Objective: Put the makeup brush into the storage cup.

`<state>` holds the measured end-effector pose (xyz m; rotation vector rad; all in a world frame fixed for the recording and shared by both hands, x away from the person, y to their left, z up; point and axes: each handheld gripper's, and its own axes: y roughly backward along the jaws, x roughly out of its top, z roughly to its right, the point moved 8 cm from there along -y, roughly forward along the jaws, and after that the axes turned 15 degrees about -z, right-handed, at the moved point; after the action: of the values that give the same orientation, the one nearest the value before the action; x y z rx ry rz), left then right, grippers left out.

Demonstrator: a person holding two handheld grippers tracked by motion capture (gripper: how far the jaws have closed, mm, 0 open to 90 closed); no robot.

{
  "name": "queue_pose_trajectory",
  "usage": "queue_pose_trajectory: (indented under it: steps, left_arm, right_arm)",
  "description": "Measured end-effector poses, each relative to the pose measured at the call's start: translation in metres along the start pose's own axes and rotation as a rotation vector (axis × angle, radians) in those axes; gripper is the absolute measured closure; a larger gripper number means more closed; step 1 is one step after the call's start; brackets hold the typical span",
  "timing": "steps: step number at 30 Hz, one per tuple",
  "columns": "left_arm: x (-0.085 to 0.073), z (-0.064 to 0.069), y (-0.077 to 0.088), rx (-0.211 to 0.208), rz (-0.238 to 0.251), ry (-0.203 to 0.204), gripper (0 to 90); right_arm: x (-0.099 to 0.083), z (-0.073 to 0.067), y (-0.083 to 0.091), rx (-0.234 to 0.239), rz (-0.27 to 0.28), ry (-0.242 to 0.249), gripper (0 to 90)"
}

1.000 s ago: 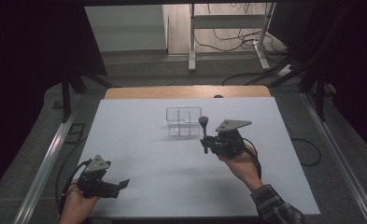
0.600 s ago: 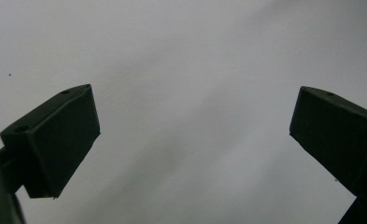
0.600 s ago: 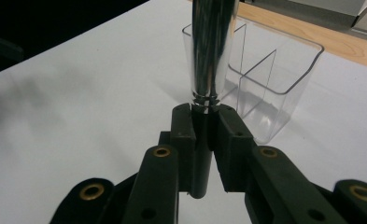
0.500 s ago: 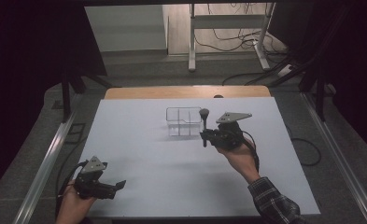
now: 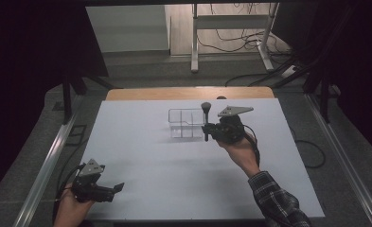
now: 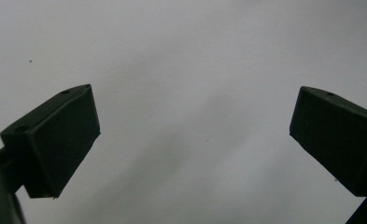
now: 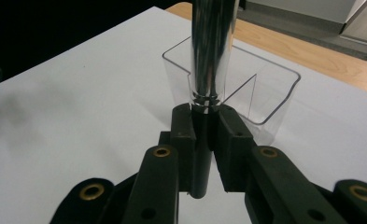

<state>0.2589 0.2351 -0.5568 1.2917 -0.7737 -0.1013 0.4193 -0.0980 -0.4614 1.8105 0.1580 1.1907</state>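
My right gripper (image 5: pixel 206 128) is shut on a makeup brush (image 5: pixel 206 118), which stands upright with its dark head on top and its black handle pointing down. In the right gripper view the jaws clamp the black handle (image 7: pixel 201 154) just below the shiny metal ferrule (image 7: pixel 211 51). The brush hangs above the table beside the right end of a clear plastic organiser box (image 5: pixel 186 123) with dividers, also seen as the clear box (image 7: pixel 260 88) straight behind the brush. My left gripper (image 5: pixel 115 188) rests low at the table's near left, open, with nothing between its jaws (image 6: pixel 195 135).
The white table top (image 5: pixel 174 175) spreads between the two hands. A wooden strip (image 5: pixel 188 92) runs along its far edge. Metal rails (image 5: pixel 46 165) flank the table, and cables (image 5: pixel 311 146) lie on the floor to the right and behind.
My right hand has carried the upright brush away from me toward the clear box's right end. The left hand has stayed at the near left.
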Motion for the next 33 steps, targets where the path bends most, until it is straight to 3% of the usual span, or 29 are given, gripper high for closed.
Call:
queue_pose_trajectory:
  steps: [33]
  left_arm:
    - [-0.001, -0.003, 0.001, 0.015, 0.001, 0.004, 1.7]
  right_arm:
    - [0.035, 0.025, -0.01, -0.051, 0.04, -0.025, 78.0]
